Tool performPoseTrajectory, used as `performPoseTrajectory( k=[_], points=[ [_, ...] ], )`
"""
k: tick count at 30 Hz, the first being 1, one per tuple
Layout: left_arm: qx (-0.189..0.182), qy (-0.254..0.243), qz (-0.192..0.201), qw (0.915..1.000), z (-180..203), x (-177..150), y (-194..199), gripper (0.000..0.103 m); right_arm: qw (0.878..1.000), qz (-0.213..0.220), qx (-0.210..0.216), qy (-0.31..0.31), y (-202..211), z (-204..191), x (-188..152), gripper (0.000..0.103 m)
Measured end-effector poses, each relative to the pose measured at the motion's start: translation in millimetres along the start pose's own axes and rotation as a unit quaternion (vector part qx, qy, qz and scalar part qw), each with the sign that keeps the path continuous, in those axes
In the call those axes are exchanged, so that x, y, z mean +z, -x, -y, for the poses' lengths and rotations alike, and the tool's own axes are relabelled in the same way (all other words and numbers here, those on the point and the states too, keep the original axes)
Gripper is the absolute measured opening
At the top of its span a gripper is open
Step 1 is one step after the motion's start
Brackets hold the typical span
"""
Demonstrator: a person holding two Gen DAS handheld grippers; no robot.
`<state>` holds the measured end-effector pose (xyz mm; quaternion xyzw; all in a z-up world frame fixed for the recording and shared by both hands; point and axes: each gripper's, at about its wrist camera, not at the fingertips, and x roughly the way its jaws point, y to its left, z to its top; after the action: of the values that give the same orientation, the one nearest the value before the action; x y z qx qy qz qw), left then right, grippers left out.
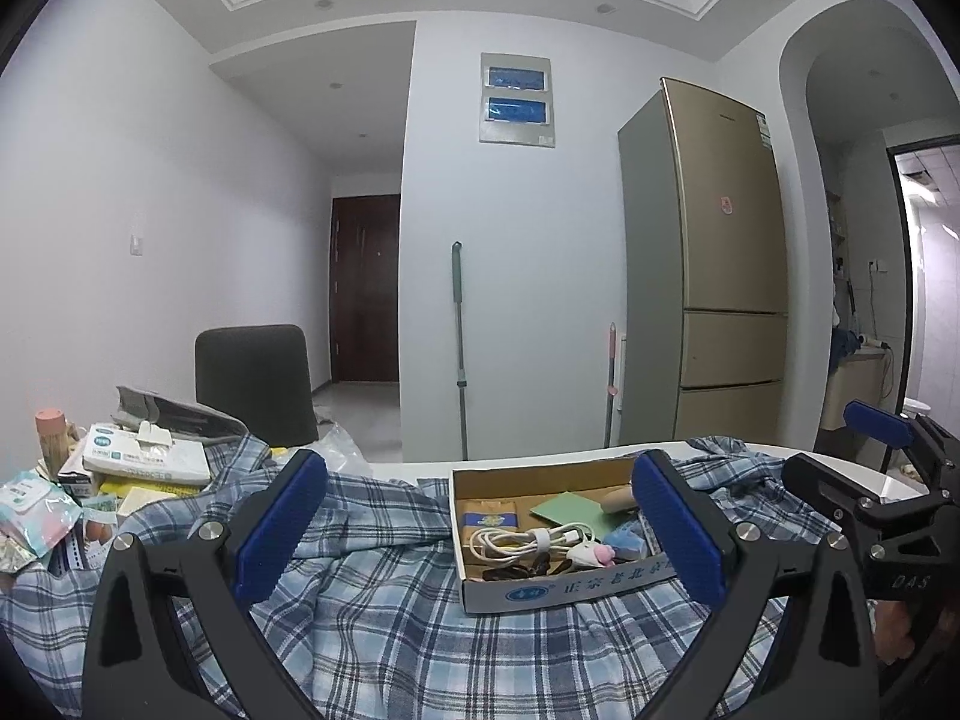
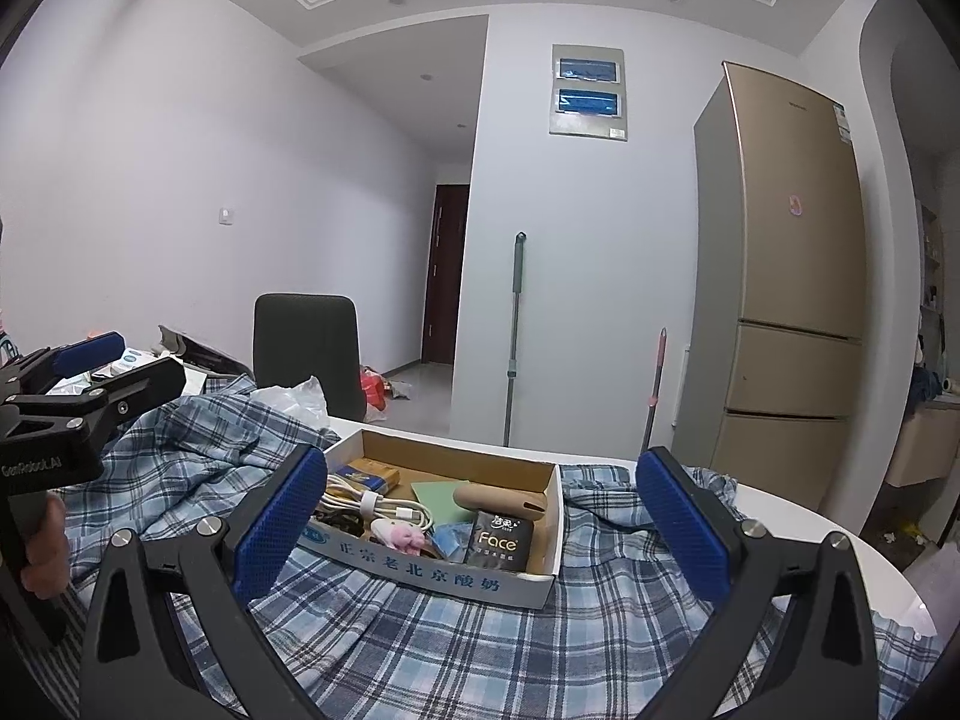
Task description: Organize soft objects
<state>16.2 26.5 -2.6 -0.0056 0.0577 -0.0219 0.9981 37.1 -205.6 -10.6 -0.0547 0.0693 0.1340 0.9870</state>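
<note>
On one plaid shirt (image 2: pixel 456 648), one cardboard box (image 2: pixel 456 570), two grippers spread.

The right gripper (image 2: pixel 480 531) hangs wide apart above a plaid shirt (image 2: pixel 456 648), facing a cardboard box (image 2: pixel 444 570) of clutter.

A cardboard box (image 2: pixel 543 585) sits on the plaid shirt (image 1: pixel 384 630), which lies spread over the table (image 2: pixel 798 510). In the box, a coiled cable (image 1: pixel 528 540) lies near the left, a tissue packet (image 2: pixel 498 540) at the near right. Left of the shirt lies a tissue pack (image 1: pixel 150 456). Behind the table stands a chair (image 1: pixel 252 384), a mop (image 1: pixel 459 348) against the far wall, and a fridge (image 1: pixel 714 264) to the far right.
</note>
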Motion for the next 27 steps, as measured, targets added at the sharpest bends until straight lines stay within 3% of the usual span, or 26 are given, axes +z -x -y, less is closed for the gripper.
performPoseTrajectory(
  k=[4, 27],
  points=[
    [0.016, -0.007, 0.006, 0.9998, 2, 0, 2, 0.103, 1.0, -0.002, -0.001, -0.005, -1, 3, 1, 0.103],
    [0.013, -0.007, 0.007, 0.9999, 0, -2, 2, 0.103, 1.0, -0.015, -0.006, -0.022, -6, 10, -1, 0.103]
  ],
)
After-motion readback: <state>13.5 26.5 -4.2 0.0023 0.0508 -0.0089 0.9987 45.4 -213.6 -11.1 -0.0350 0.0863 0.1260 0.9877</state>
